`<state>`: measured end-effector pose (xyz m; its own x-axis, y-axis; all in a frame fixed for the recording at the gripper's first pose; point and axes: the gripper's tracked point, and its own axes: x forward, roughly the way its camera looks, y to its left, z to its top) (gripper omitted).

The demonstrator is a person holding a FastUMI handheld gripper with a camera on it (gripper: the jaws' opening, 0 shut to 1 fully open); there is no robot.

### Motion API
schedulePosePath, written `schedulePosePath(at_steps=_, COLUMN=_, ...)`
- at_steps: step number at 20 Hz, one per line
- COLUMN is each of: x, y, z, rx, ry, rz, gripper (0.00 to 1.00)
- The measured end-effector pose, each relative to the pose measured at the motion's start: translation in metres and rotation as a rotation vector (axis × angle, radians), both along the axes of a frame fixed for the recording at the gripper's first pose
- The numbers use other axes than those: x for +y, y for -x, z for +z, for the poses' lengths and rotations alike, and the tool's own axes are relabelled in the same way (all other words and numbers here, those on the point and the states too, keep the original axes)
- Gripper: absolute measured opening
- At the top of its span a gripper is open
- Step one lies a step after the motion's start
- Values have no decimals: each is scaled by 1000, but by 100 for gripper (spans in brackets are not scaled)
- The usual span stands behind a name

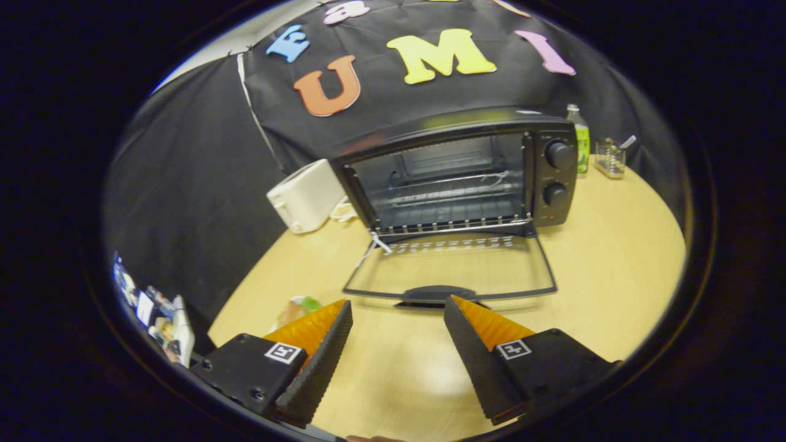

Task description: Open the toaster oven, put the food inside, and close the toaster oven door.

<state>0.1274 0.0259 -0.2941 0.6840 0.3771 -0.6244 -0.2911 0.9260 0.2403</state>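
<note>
- One oven (pixel 457 175) sits on the table (pixel 614 276) straight ahead of your gripper (pixel 398 313), beyond the fingertips, its open mouth facing you.
- Its door (pixel 451 267) is dropped flat onto the table, hinge at the oven, handle (pixel 436 294) nearest you, just ahead of the gap between your fingers.
- The oven's long axis runs across your view; the rack (pixel 448 193) inside is bare, and two knobs (pixel 557 173) stack on its right end.
- Your fingers stand well apart with nothing between them but table.
- The food (pixel 298 307) lies on the table just behind your left finger, partly hidden by it; you cannot tell what it is.
- A white toaster (pixel 306 195) stands just left of the oven.
- A bottle (pixel 578 140) and a small clear holder (pixel 609 158) stand behind the oven's right end.
- Nothing lies between your fingertips and the door handle.
</note>
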Motion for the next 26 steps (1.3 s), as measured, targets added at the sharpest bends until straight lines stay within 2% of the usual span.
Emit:
schedulePosePath(at_steps=4, x=52, y=46, z=5, rx=260, ry=-223, rz=152, gripper=94)
schedulePosePath(at_steps=8, x=65, y=55, z=-15, rx=393, ry=-180, rz=179, gripper=90)
schedulePosePath(at_steps=11, x=78, y=55, z=-21, rx=479, ry=-200, rz=181, gripper=87)
schedulePosePath(at_steps=15, x=87, y=44, z=-32, rx=537, ry=-181, rz=151, gripper=80)
schedulePosePath(at_steps=17, x=88, y=51, z=-38, rx=584, ry=-171, rz=159, gripper=73)
schedulePosePath(at_steps=18, x=85, y=51, z=-39, rx=590, ry=-165, rz=157, gripper=61)
schedulePosePath(at_steps=22, x=87, y=53, z=-35, rx=585, ry=-202, rz=170, gripper=42)
schedulePosePath(at_steps=26, x=87, y=51, z=-21, rx=564, ry=-281, rz=160, gripper=41)
